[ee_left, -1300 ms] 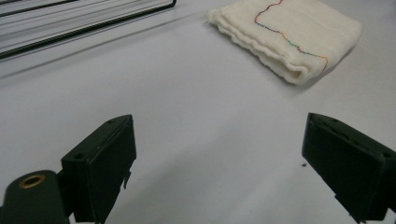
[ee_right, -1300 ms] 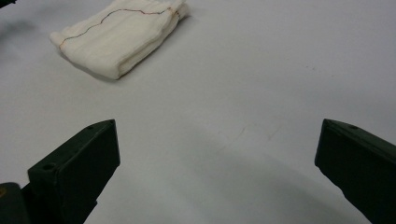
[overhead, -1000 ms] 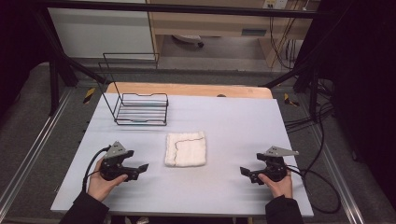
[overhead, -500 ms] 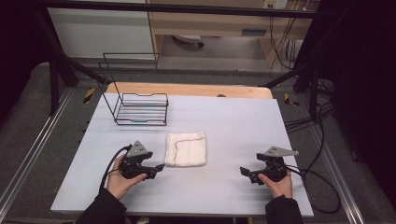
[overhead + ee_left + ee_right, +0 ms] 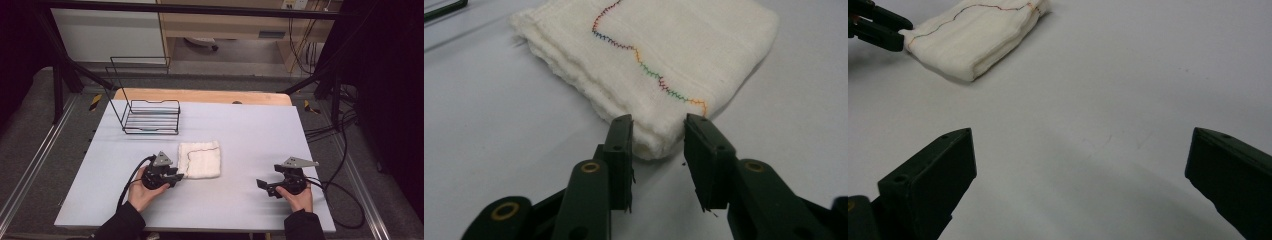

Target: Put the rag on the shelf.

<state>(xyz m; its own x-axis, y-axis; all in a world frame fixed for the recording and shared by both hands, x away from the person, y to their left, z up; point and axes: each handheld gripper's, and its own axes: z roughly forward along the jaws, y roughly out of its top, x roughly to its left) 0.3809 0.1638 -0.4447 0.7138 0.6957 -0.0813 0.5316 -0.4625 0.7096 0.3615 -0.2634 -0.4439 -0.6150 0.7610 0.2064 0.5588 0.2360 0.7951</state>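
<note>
The left gripper [image 5: 657, 132] lies low over the table [image 5: 250, 125], its jaws apart either side of the folded cloth's [image 5: 659, 60] near corner, seemingly not yet pinching it. The left hand [image 5: 142, 192] cups it from behind. The right gripper [image 5: 1080, 165], jaws wide apart, rests well away from the cloth.

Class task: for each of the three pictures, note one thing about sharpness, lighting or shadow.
High view: the table is evenly lit while the surroundings fall into darkness. Left gripper view: the coloured stitching on the folded cloth is crisp, the near jaws slightly soft. Right gripper view: a soft shadow lies on the table between the wide-open jaws; the cloth looks grainy.
</note>
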